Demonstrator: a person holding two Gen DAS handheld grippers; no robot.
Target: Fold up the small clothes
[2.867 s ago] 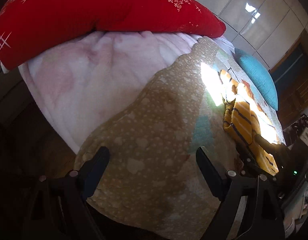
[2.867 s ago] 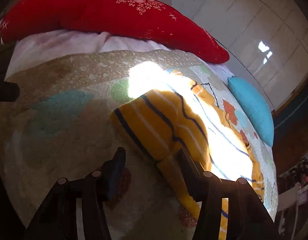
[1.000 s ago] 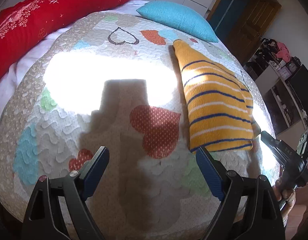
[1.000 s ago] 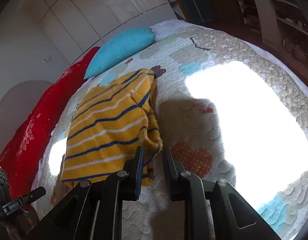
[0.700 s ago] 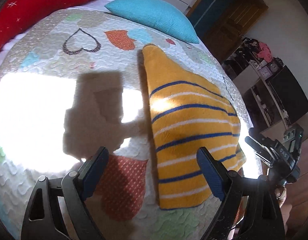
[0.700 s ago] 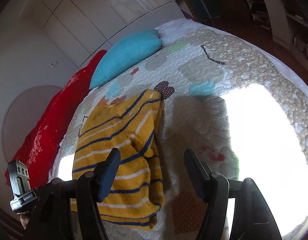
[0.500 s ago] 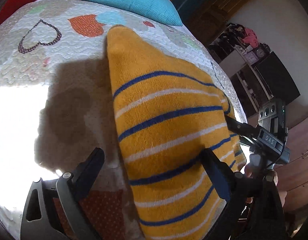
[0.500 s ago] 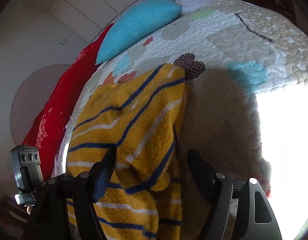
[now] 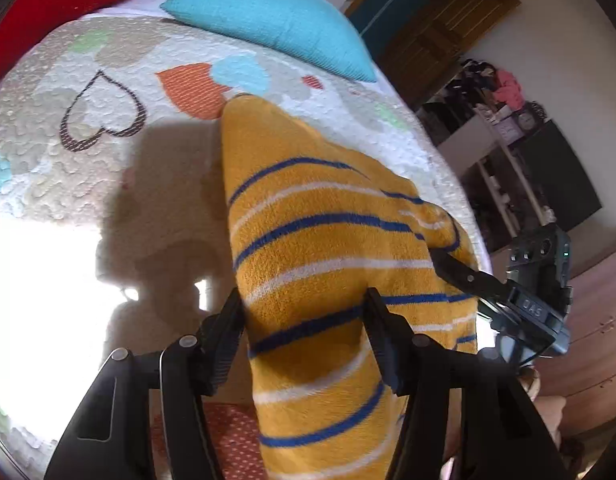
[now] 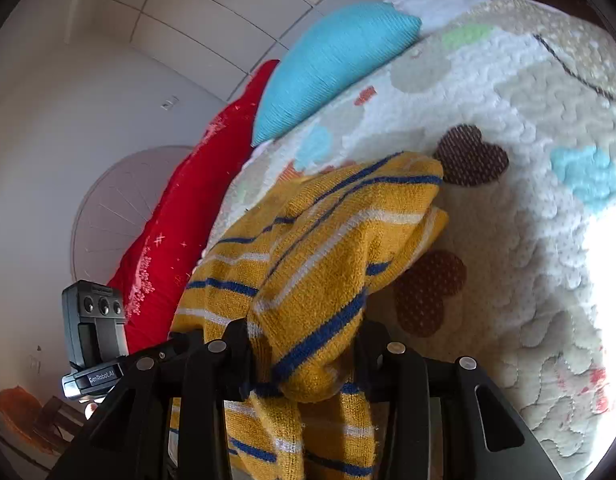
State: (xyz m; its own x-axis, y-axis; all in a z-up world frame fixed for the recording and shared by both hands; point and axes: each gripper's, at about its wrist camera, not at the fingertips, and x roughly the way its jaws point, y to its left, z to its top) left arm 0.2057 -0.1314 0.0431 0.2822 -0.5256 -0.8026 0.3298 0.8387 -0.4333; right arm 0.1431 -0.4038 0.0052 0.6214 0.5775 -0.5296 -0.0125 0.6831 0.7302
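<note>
A yellow knitted garment with blue and white stripes lies on a heart-patterned quilt. My left gripper straddles its near left edge; the jaws are closing, and the cloth humps up between the pads. In the right wrist view the same garment is bunched and raised at its other side. There my right gripper is closing its jaws on a thick fold that fills the gap. One of the right gripper's fingers shows against the garment's right edge in the left wrist view.
A turquoise pillow and a red pillow lie at the far end of the bed. Shelves and a dark cabinet stand beyond the bed's right edge, with a wooden door behind them. Bright sunlight covers the quilt in patches.
Both grippers have come in over the garment from opposite sides. Their jaws, wide half a second ago, have narrowed onto the cloth, which now bunches up between them.
</note>
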